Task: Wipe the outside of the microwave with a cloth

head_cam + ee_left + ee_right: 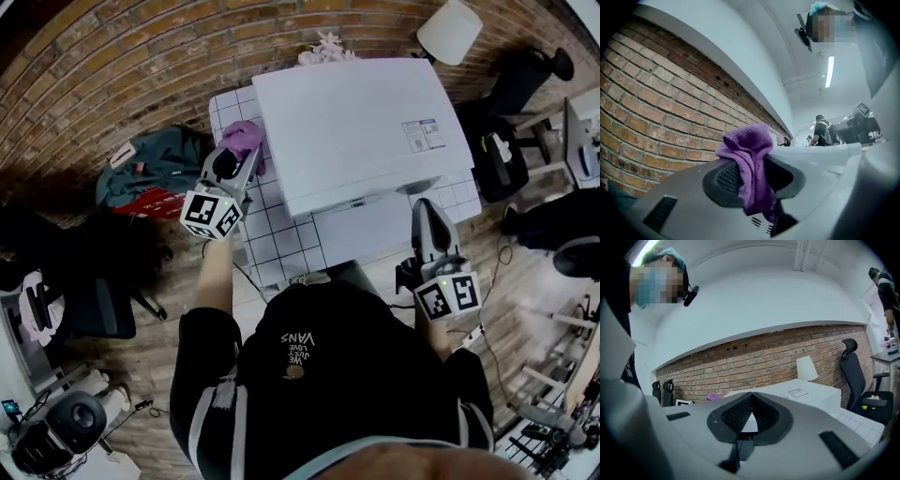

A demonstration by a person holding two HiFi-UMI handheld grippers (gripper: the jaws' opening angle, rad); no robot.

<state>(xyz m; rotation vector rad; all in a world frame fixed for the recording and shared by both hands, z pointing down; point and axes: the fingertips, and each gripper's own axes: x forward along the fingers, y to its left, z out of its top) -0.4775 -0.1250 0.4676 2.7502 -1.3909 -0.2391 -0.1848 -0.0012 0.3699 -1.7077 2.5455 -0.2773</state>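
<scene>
The white microwave (361, 127) stands on a white tiled table (281, 239) against the brick wall; its top also shows in the right gripper view (806, 392). My left gripper (239, 150) is by the microwave's left side, shut on a purple cloth (246, 139). In the left gripper view the purple cloth (752, 161) hangs bunched between the jaws. My right gripper (424, 211) hovers in front of the microwave's right front corner, jaws shut with nothing in them (751, 397).
A white lamp shade (450, 30) stands behind the microwave at the right. A teal bag (155, 169) lies on the floor to the left. Black office chairs (520, 80) stand at the right. Other people stand in the distance (820, 131).
</scene>
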